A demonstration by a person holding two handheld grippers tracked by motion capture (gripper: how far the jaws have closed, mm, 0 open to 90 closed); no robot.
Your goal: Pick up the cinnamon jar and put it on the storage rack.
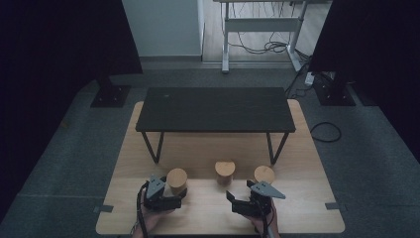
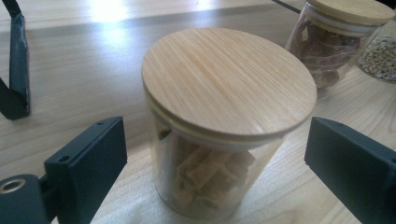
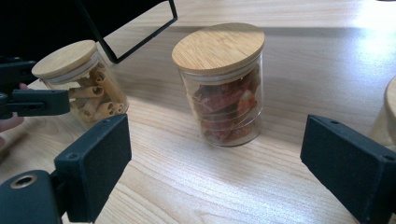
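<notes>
Straddling the pasta jar (image 2: pixel 219 126), left gripper (image 2: pixel 215 154) has jaws apart, pads clear of glass both sides. Jar upright w/ wooden lid on, at near-left of wooden table (image 1: pixel 297 148). Right gripper (image 3: pixel 215 163) open, nothing btwn jaws, pointed at red-contents jar (image 3: pixel 224 88) standing mid-table, apart from it. Seed jar (image 2: pixel 380 51) farther right.

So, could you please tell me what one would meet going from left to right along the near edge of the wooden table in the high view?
Left gripper → glass jar of tube pasta with bamboo lid → glass jar of red dried pieces with bamboo lid → right gripper → third bamboo-lidded glass jar.
</notes>
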